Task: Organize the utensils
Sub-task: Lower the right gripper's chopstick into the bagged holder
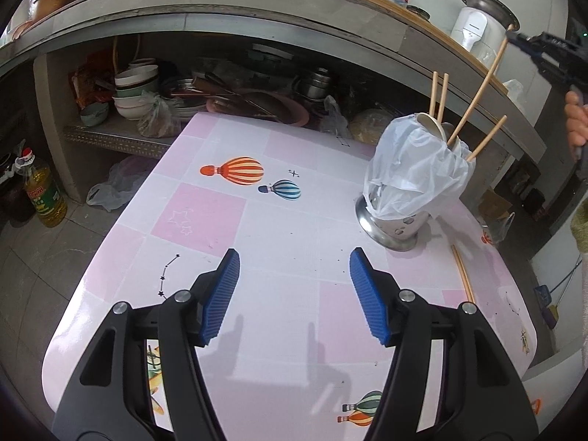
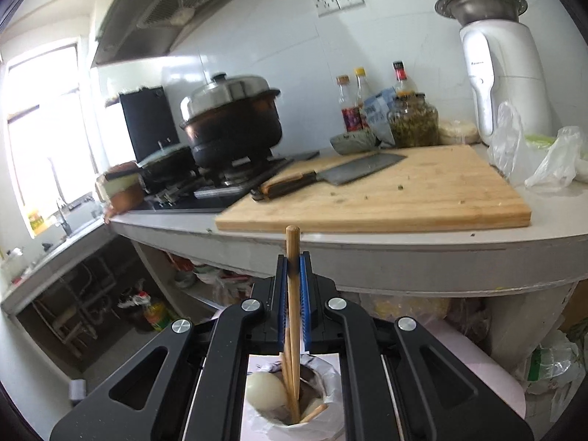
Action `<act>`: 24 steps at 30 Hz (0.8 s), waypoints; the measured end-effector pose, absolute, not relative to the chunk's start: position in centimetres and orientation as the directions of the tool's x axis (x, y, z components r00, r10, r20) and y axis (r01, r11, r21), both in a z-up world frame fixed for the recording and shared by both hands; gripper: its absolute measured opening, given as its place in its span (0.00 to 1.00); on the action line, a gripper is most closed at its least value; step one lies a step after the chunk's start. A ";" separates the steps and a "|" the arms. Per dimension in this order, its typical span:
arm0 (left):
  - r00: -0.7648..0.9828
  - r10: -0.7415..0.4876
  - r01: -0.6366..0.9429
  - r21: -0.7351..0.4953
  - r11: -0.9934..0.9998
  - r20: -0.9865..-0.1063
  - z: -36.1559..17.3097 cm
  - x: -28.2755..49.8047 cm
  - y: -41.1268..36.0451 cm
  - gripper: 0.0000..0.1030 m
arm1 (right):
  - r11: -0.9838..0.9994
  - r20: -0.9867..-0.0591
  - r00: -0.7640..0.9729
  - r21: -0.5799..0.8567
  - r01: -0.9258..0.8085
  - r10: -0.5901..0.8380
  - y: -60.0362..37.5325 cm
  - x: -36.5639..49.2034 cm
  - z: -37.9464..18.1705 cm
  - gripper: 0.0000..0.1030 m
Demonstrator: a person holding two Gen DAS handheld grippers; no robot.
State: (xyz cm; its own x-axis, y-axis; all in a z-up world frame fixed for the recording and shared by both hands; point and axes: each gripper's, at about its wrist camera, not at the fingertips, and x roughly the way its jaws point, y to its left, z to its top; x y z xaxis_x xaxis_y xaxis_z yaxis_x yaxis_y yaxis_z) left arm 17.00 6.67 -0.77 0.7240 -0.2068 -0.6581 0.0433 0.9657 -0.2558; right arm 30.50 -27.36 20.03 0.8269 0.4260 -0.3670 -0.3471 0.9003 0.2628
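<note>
my left claw [image 1: 294,294] gapes empty over the smooth pink table [image 1: 205,217], bare room ahead. my right claw [image 2: 293,294] pinches a slim wooden chopstick [image 2: 293,316], its tip in the bag-lined steel holder [image 1: 400,198] at right of frame; another chopstick [image 1: 463,275] lies near the table's right edge.

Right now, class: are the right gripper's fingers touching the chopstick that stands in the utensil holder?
Touching. The right wrist view shows the blue fingers closed flat against both sides of the chopstick, whose lower end sits inside the utensil holder.
</note>
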 end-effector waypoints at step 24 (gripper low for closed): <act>0.724 -0.212 0.052 -0.254 0.966 -0.656 -0.6 16.7 6.3 0.57 | 0.902 -0.522 0.736 0.241 -0.359 0.432 -24.6 31.9 11.4 0.07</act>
